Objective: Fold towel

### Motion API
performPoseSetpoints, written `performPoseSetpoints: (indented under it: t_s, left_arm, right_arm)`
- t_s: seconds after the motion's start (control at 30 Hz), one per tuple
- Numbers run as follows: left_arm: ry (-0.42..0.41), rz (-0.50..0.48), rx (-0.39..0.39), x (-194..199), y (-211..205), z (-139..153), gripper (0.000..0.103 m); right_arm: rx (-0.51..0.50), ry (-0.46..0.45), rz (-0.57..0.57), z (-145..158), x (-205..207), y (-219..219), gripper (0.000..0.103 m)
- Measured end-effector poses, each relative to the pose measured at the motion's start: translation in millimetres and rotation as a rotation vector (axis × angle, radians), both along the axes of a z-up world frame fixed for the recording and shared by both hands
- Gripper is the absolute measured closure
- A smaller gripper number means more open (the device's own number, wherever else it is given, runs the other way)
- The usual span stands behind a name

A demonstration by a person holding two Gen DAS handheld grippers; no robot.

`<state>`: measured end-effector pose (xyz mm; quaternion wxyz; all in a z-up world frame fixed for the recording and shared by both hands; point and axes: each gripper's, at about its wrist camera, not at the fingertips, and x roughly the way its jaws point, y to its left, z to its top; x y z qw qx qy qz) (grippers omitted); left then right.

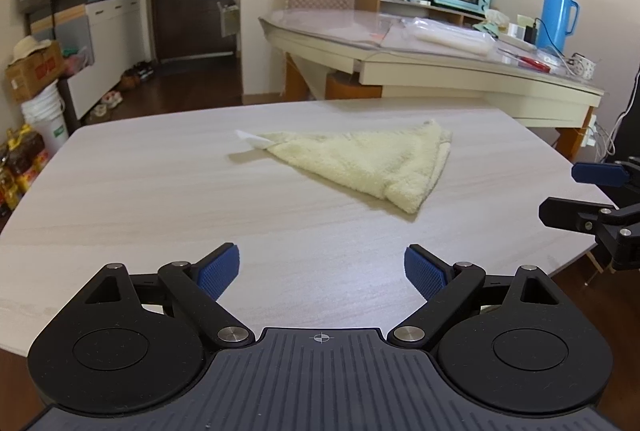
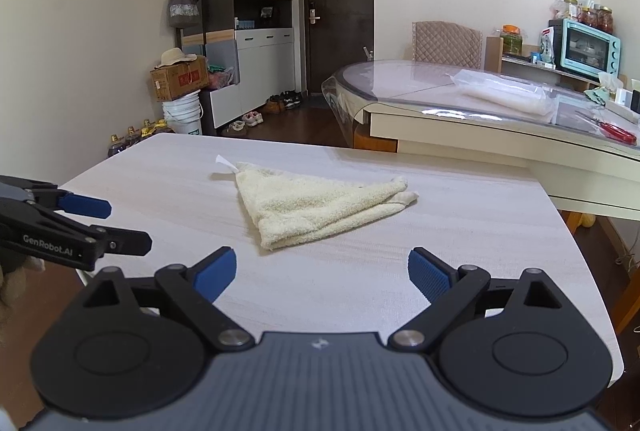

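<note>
Your left gripper [image 1: 322,271] is spread wide, its blue ribbed pads [image 1: 219,273] well apart with nothing between them and only bare tabletop showing in the gap. Your right gripper [image 2: 321,273] is spread just as wide and is just as empty; neither tool touches the towel. In the left wrist view the right gripper [image 1: 560,191] shows at the towel's right, its jaws apart over the table edge; in the right wrist view the left gripper [image 2: 126,225] shows at the towel's left, also parted.

The towel [image 1: 368,163] is pale yellow terry, folded into a triangle and lying flat on the light wood-grain table [image 1: 160,199]. A white care tag [image 1: 250,140] sticks out from one corner. Seen from the right wrist, the towel [image 2: 312,205] has its tagged corner [image 2: 225,162] at the far left, a second corner trailing to the right where the layers sit slightly offset, and a third, rounded folded corner pointing toward your gripper. Its long edge runs left to right across the table, between the tag and the offset corner.

Both grippers sit on the near side of the towel, apart from it, with a band of bare table between the pads and the nearest folded corner. The left gripper is set to the towel's left, the right one closer to facing it head on. Beyond the towel stands a second, cream table [image 2: 500,135] under a clear cover.
</note>
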<state>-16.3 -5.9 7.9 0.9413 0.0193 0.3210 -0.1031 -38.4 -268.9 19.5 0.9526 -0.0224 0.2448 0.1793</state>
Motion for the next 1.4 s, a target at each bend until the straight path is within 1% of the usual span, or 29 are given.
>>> performPoseSetpoints:
  t_s: [0.1,0.13,0.2,0.27,0.33,0.43,0.47,0.5,0.53,0.6,0.67,0.8,0.83,0.9,0.93,0.97,1.0,1.07,1.17,1.2,1.27,1.33,1.4]
  left_arm:
    - [-0.001,-0.003,0.007,10,0,1,0.01]
    - [-0.002,-0.005,0.009,15,0,1,0.01]
    - [-0.003,-0.007,0.012,24,-1,1,0.01]
    - [-0.003,-0.009,0.016,34,-1,0,0.01]
    - [-0.001,-0.009,0.023,44,-2,-2,0.01]
    - [0.005,-0.005,0.033,60,-1,-4,0.01]
    - [0.008,-0.003,0.034,65,-1,-5,0.01]
    - [0.011,-0.001,0.034,70,-1,-6,0.01]
    - [0.014,0.001,0.035,75,0,-7,0.01]
    - [0.019,0.002,0.034,84,0,-9,0.01]
    - [0.024,-0.001,0.03,92,2,-11,0.01]
    - [0.036,-0.015,0.034,101,1,-14,0.01]
    - [0.037,-0.017,0.035,102,2,-14,0.01]
    - [0.041,-0.022,0.039,105,3,-16,0.01]
    - [0.043,-0.02,0.037,105,5,-16,0.01]
    - [0.044,-0.018,0.035,106,6,-17,0.01]
    - [0.045,-0.014,0.031,107,7,-18,0.01]
    - [0.044,0.0,0.028,109,11,-19,0.01]
    - [0.044,0.025,0.025,107,20,-18,0.01]
    - [0.042,0.034,0.026,106,23,-18,0.01]
    - [0.035,0.059,0.036,104,33,-16,0.01]
    - [0.023,0.088,0.049,101,45,-13,0.01]
    - [0.01,0.112,0.068,95,57,-10,0.01]
  right_arm:
    - [0.009,0.0,0.007,3,16,-7,0.01]
    - [0.015,0.0,0.008,4,22,-10,0.012]
    - [0.035,0.006,0.004,5,41,-17,0.017]
    - [0.05,0.011,-0.001,5,55,-23,0.027]
    - [0.08,0.03,-0.011,4,85,-30,0.031]
    - [0.104,0.051,-0.013,1,119,-35,0.032]
    - [0.107,0.061,-0.014,-1,130,-36,0.033]
    - [0.112,0.082,-0.017,-6,150,-37,0.034]
    - [0.118,0.096,-0.019,-10,162,-37,0.037]
    - [0.121,0.126,-0.023,-17,181,-36,0.04]
    - [0.127,0.162,-0.024,-27,201,-36,0.046]
    - [0.12,0.211,-0.041,-42,224,-34,0.046]
    - [0.119,0.221,-0.045,-45,228,-34,0.049]
    - [0.127,0.218,-0.049,-51,229,-34,0.055]
    - [0.121,0.213,-0.049,-51,229,-34,0.063]
    - [0.107,0.203,-0.048,-52,229,-32,0.079]
    - [0.109,0.199,-0.044,-52,228,-32,0.088]
    - [0.1,0.179,-0.037,-52,225,-31,0.091]
    - [0.049,0.101,-0.029,-39,214,-24,0.093]
    - [0.053,0.08,-0.02,-34,209,-22,0.093]
    - [0.095,0.042,0.045,-20,194,-18,0.093]
    - [0.107,0.006,0.124,-4,176,-8,0.093]
    - [0.139,-0.002,0.231,7,154,7,0.093]
